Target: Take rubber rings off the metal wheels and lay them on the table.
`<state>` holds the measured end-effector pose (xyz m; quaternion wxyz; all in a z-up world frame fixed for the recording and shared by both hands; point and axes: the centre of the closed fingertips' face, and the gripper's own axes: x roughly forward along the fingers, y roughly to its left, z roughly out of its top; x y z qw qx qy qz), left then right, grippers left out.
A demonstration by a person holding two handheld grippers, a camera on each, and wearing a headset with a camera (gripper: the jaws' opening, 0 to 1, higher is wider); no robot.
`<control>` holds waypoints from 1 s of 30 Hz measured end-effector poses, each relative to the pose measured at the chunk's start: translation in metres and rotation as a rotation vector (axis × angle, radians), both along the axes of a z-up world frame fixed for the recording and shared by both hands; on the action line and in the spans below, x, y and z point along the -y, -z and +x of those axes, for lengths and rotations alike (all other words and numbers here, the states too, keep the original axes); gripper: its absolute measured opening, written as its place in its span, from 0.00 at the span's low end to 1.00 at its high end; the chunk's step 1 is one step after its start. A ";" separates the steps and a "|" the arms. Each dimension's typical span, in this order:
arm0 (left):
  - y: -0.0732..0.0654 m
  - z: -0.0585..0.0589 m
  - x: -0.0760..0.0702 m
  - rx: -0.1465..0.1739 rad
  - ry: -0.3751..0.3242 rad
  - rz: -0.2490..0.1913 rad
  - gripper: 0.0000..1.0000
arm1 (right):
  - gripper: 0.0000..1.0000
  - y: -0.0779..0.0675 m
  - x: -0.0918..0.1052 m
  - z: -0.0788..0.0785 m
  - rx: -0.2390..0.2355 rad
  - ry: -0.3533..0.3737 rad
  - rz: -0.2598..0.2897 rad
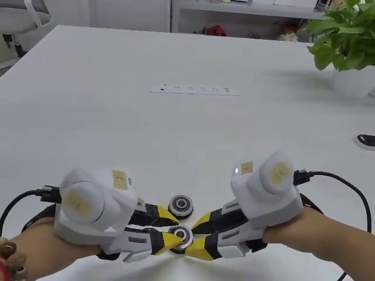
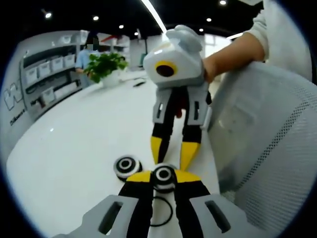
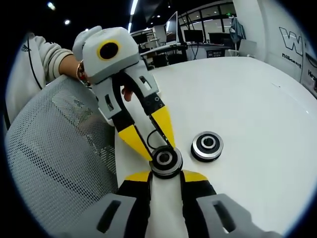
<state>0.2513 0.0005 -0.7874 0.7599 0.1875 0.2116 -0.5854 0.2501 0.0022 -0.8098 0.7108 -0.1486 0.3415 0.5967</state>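
Item: near wheel (image 3: 166, 161), small, metal, at the table (image 1: 193, 134) edge nearest the person, with the second wheel (image 3: 207, 146) near it, not touching. Left gripper (image 2: 163, 178): yellow tips pinch the near wheel from both sides. Right gripper (image 3: 167, 177): tips flank the same wheel; whether they bear on it, cannot tell. Rubber ring (image 2: 171, 213): thin black loop under the left jaws; lying free or caught on the wheel, unclear. Handling, as I judge it: left holds firm; right hooks the rubber alone and peels sideways, low over the table.
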 end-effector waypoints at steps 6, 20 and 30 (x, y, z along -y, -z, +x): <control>0.003 0.002 0.000 0.011 0.005 0.021 0.16 | 0.18 0.001 0.000 0.001 0.011 -0.005 -0.007; 0.004 0.001 0.001 0.010 0.006 0.022 0.14 | 0.10 0.004 0.004 0.002 0.036 -0.022 -0.021; 0.004 0.002 0.001 0.000 -0.008 0.011 0.14 | 0.01 0.002 0.006 0.005 0.087 -0.032 -0.043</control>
